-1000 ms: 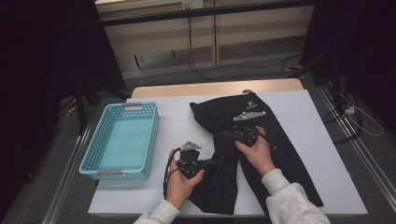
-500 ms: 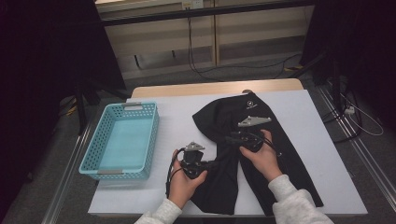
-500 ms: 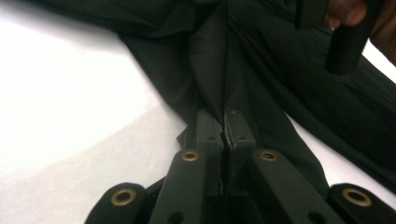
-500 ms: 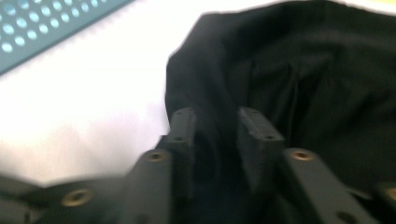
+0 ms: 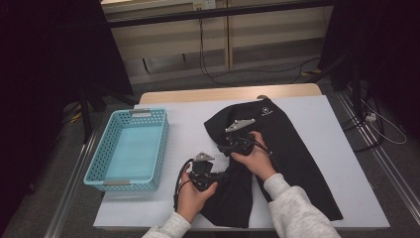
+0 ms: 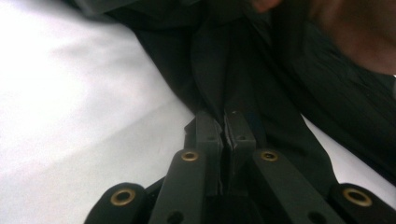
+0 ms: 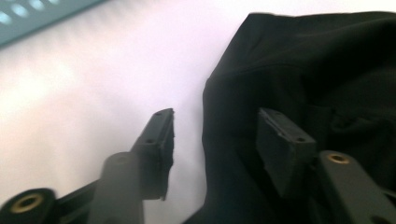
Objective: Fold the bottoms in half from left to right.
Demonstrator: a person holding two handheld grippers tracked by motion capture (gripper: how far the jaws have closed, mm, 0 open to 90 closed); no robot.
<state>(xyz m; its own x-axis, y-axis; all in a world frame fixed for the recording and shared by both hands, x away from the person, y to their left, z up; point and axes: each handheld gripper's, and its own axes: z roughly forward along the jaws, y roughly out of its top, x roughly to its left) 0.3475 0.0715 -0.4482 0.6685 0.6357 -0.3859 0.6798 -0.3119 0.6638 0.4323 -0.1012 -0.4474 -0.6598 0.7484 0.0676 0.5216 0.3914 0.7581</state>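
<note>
Black fabric garment [image 5: 277,153] lies on the white table cover [image 5: 188,134], partly folded, at 3 o'clock of the light blue plastic basket [image 5: 130,148].

Right gripper [image 5: 229,145]: jaws have just been opening; they now straddle the folded cloth edge without pressing it, one pad over bare table, so the fold is released.

Left gripper [image 6: 224,126]: jaws closed, pinching a cloth pleat at the garment's 8 o'clock edge.

Versus one second ago: right hand was clamped farther toward 2 o'clock; the upper flap now lies doubled over.
</note>
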